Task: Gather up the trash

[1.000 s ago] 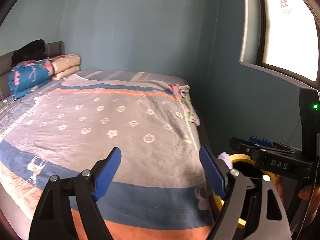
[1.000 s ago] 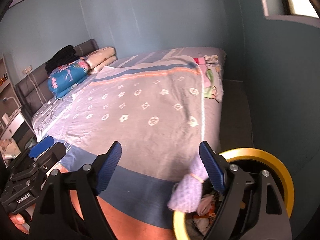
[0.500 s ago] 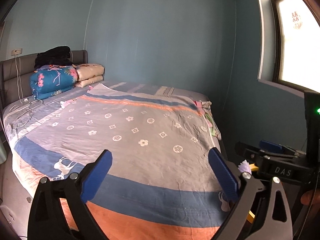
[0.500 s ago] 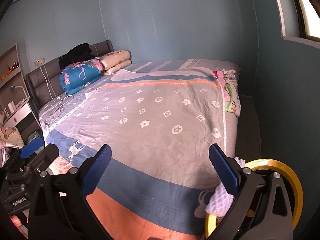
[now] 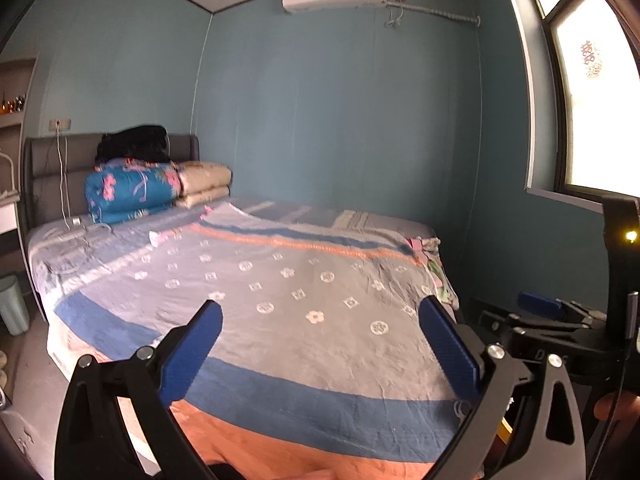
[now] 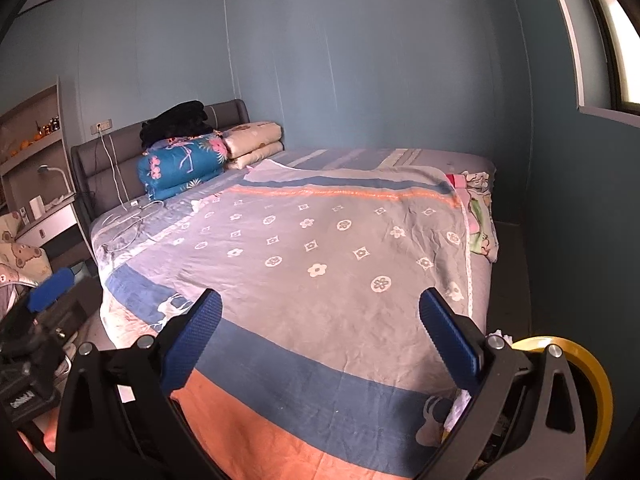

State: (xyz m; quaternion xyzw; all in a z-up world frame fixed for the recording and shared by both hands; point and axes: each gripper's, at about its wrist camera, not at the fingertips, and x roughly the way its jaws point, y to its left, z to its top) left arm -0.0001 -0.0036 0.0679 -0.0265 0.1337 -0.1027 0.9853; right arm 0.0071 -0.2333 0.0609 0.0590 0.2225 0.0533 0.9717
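Standing wide apart and empty, left gripper point(image 5: 320, 332) and right gripper point(image 6: 320, 330); hovered beside yellow-rimmed bin point(image 6: 596, 376), likely between pieces; next, seek trash around bed point(image 6: 320, 240).

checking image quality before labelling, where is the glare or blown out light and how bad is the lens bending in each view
Left wrist view: the window at the right is blown out white, the ceiling line bows strongly, corners go black, the bedspread stays evenly lit and sharp. Right wrist view: only a bright sliver of window at the top right, the walls curve the same way, the yellow-rimmed bin sits dim in the lower right corner.
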